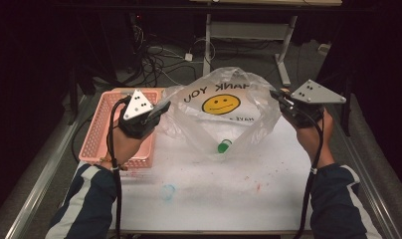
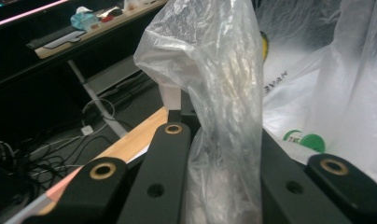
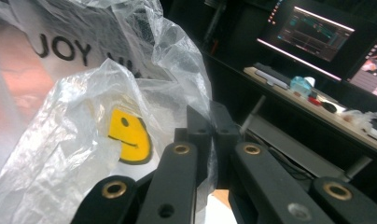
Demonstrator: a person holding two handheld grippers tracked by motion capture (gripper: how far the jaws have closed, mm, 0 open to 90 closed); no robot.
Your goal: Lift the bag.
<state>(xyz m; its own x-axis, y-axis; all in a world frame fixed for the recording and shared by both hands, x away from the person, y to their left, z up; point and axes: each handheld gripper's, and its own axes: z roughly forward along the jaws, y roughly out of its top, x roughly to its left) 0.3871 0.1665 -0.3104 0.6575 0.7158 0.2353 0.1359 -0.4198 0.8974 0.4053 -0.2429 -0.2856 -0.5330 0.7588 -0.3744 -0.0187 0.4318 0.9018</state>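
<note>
High view sets the clear plastic bag (image 1: 224,112) at the middle of the worktop (image 1: 229,194), lifted and stretched open between two claws, its mouth spread from left to right. Its printed smiley face (image 1: 220,104) and reversed lettering face the far side. Inside, low near the bottom fold, sits a green-capped item (image 1: 224,146), resting where the bag sags onto the worktop.

The left claw (image 1: 161,108) is clamped on the bag's left edge; the left gripper view shows a bunched strip of film (image 2: 224,140) pinched between its black jaws. The right claw (image 1: 278,95) is closed on the right edge, and the right gripper view shows film (image 3: 144,70) trapped at the tips of jaws that meet.

The bag's long axis therefore runs straight between the two claws, held about level, with both equally near their own edge. Any next move, I judge, turns on keeping that span taut or letting it close, since the opening depends on how far apart the hands are.

Outward from the bag, a pink basket (image 1: 102,134) stands just left of the left hand (image 1: 124,144). A small blue cap-like piece (image 1: 167,191) lies on the near worktop, well apart from the bag.
</note>
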